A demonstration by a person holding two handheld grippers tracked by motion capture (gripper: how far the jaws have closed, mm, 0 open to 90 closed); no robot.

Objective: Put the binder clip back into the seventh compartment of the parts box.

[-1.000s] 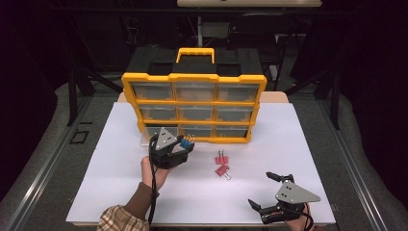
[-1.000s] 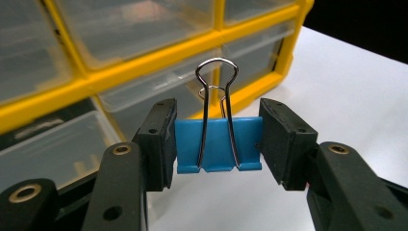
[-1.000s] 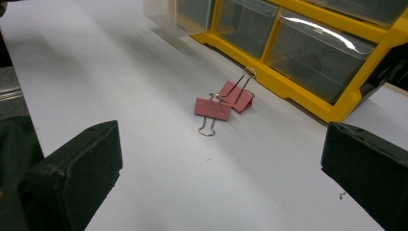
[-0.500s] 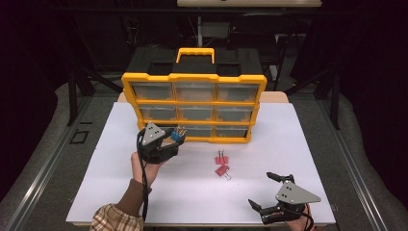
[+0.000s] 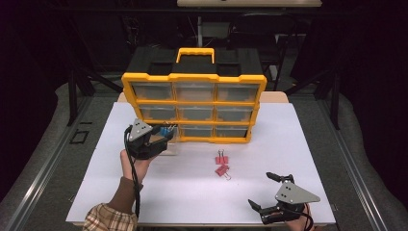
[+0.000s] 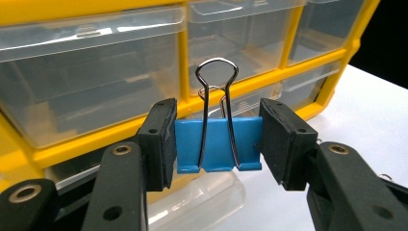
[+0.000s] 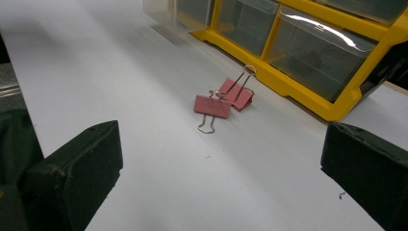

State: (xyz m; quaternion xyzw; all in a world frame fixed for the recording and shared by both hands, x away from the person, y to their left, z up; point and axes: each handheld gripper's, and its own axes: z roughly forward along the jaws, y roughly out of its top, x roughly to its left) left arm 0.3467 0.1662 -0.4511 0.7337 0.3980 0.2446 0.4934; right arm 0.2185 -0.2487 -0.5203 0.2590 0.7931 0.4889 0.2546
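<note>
The high view looks forward and down over the whole table (image 5: 202, 202). The left gripper view sits close against the organizer (image 6: 96, 139), facing its drawers. The right gripper view looks low across the table at the organizer (image 7: 298, 86), farther off.

upright blue binder clip (image 6: 219, 144), wire handles up

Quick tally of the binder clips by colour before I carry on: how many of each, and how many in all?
Blue metal binder clip, held in the left gripper: 1
Pink metal binder clips, lying on the white table by the yellow drawer organiser: 2
Total: 3
</note>
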